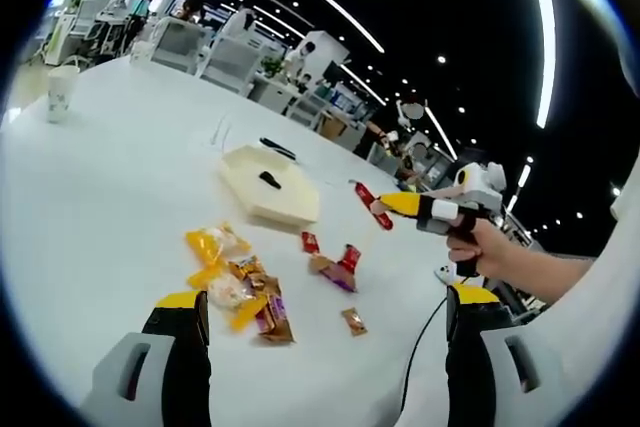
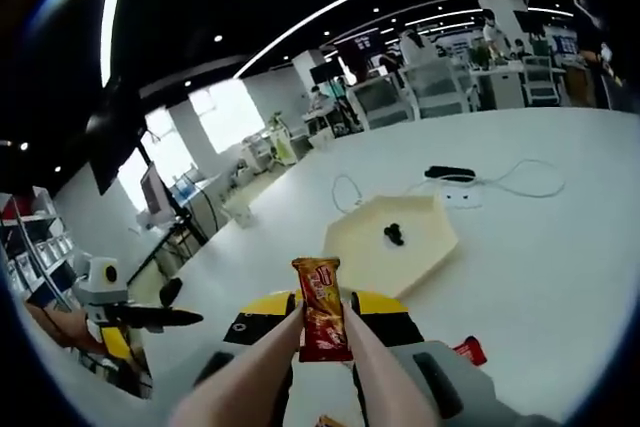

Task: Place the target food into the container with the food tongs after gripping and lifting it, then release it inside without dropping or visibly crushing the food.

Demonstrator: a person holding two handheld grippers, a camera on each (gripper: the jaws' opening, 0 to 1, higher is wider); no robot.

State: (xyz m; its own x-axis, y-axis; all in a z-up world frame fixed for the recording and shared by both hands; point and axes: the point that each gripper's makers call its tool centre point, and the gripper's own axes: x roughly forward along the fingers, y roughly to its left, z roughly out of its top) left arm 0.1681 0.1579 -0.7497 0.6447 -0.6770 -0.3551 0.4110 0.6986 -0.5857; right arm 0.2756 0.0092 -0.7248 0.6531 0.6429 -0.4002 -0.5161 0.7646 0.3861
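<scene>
Right tongs point(image 2: 322, 332) pinching red snack packet point(image 2: 321, 309), lifted.
Packet short of hexagonal tray point(image 2: 425, 252); left gripper point(image 1: 320, 312) spread wide above snack pile point(image 1: 240, 287).

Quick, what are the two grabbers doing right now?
Left gripper: open, holding nothing.
Right gripper: shut on pink food tongs, which pinch a red and orange snack packet.

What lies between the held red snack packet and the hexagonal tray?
Bare white table separates the red snack packet from the hexagonal tray in the right gripper view.
</scene>
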